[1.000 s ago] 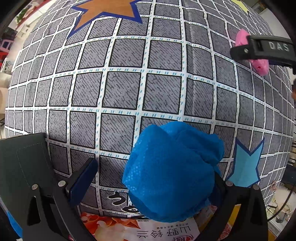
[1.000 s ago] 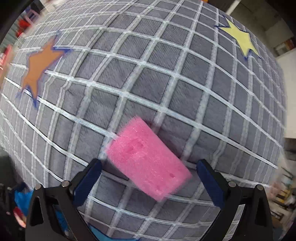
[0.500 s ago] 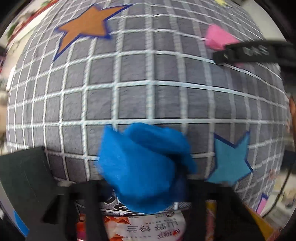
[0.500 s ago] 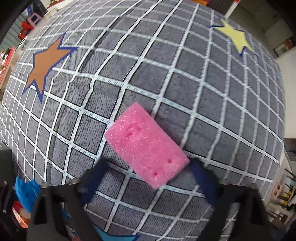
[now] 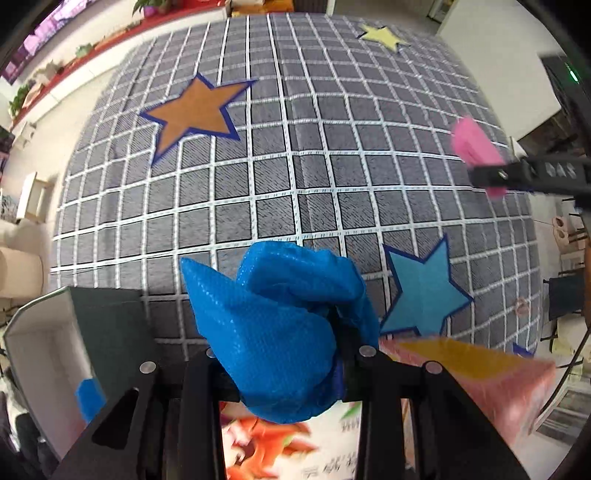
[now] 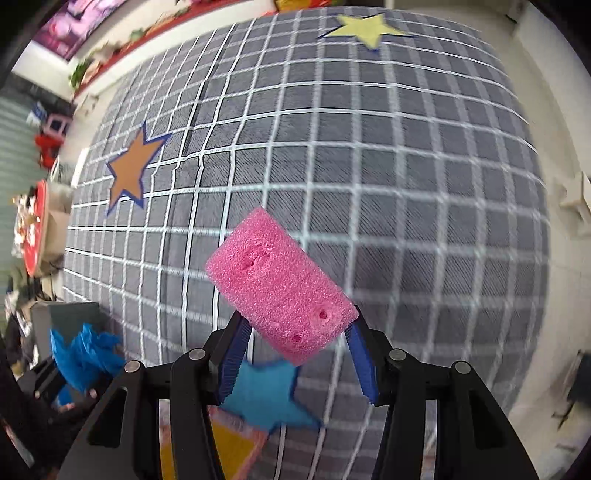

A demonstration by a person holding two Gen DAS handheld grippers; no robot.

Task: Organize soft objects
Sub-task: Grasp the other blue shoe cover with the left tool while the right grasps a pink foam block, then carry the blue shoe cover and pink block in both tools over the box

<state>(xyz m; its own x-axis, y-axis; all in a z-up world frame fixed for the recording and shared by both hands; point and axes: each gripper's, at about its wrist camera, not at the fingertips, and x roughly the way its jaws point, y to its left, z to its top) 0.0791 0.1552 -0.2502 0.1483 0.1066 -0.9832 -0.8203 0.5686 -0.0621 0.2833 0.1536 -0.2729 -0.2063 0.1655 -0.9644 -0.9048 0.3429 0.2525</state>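
Pink sponge [image 6: 279,286] between closing right claw [image 6: 295,354] pads (gripped)

This looks like a large indoor hall or play-style showroom rather than a home. A big grey rug [image 5: 295,177] with a white grid and coloured star patches fills the middle of both views. Potted plants [image 5: 147,5] on a red ledge run along the upper left, and cardboard boxes [image 5: 37,354] sit at lower left.

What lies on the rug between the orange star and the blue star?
Only bare grid rug between orange star and blue star, in the left wrist view.
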